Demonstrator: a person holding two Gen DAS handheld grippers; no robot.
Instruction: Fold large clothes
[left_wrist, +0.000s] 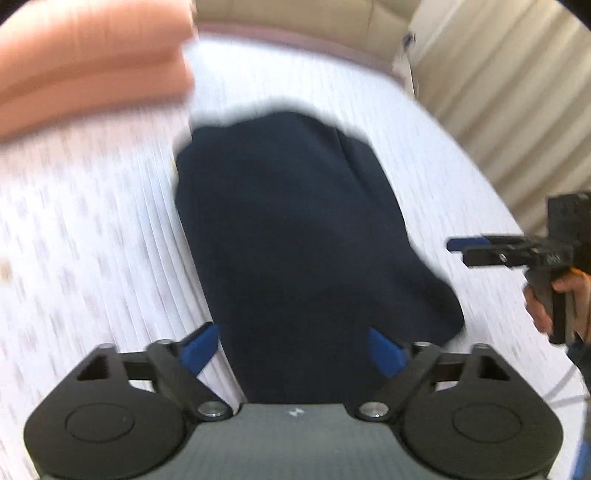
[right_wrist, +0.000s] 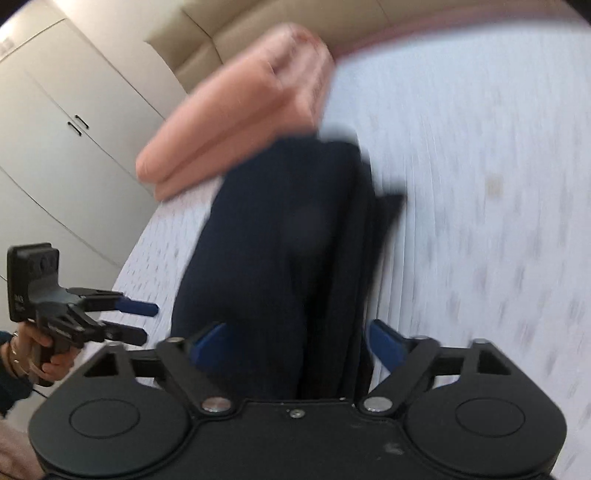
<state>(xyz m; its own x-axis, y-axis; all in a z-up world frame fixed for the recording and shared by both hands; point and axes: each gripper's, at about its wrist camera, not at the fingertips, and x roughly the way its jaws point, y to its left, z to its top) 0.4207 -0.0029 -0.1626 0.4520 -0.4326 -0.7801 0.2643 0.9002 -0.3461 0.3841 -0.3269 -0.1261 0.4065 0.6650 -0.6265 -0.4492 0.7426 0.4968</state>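
A dark navy garment lies folded into a long narrow shape on the white patterned bed sheet. My left gripper is open above its near end, holding nothing. In the right wrist view the same garment runs away from my right gripper, which is open and empty above its near end. The right gripper shows at the right of the left wrist view, held by a hand. The left gripper shows at the left of the right wrist view, open. Both views are blurred by motion.
A folded pink blanket lies on the bed beyond the garment, also in the right wrist view. A beige headboard and white wardrobe doors stand behind. A ribbed beige curtain hangs at the right.
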